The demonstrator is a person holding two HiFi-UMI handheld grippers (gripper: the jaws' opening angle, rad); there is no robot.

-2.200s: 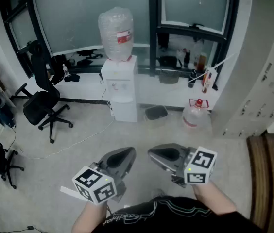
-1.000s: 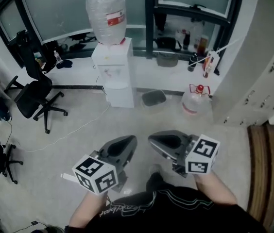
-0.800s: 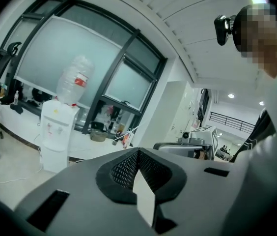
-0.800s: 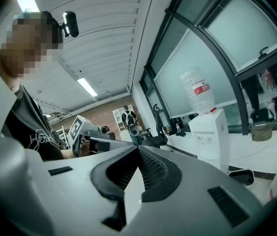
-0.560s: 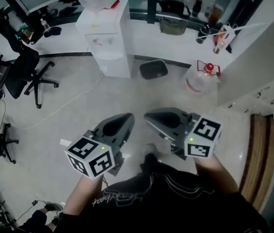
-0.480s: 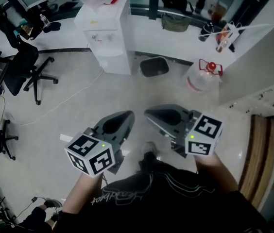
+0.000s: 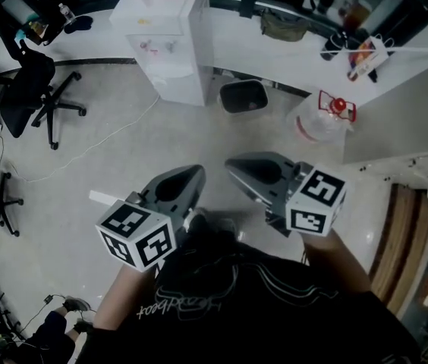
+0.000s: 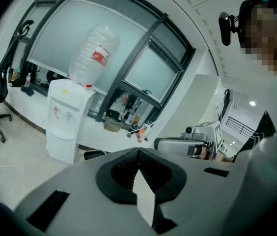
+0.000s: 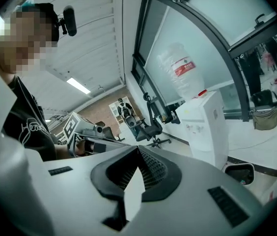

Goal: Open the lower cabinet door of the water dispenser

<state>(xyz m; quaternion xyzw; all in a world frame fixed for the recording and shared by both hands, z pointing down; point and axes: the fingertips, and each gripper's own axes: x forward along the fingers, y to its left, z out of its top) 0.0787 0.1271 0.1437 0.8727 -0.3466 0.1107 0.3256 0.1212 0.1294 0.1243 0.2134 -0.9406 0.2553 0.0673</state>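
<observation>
The step in hand looks like the approach. The water dispenser (image 7: 170, 36) stands at the far side of the room, a little left of centre, against a low white ledge (image 7: 275, 48) under the window, with a big inverted bottle (image 8: 93, 55) on top. Its lower cabinet door (image 8: 60, 149) is shut and well apart from both claws. The left claw (image 7: 191, 176) and the right claw (image 7: 237, 167) are held side by side, near the person and above bare floor (image 7: 123, 173). In each gripper view the jaws are pressed together to a point with nothing between them, so both claws are narrow and empty. The next move, as I judge it, is to close the gap to the dispenser and sink low enough to face the door. One claw must then part its jaws to catch the door's edge or handle. Which side carries the handle or the hinge cannot be made out from here. Open room is good straight ahead, where pale floor runs to the dispenser's foot. The edges to mind are a dark bin (image 7: 243, 95) just right of the dispenser, a water jug (image 7: 319, 121) with a red cap further right, an office chair (image 7: 36, 82) on the left, and a thin cable (image 7: 85, 156) trailing across the floor from the dispenser's base. A door swinging out could meet the bin if it opens that way.
</observation>
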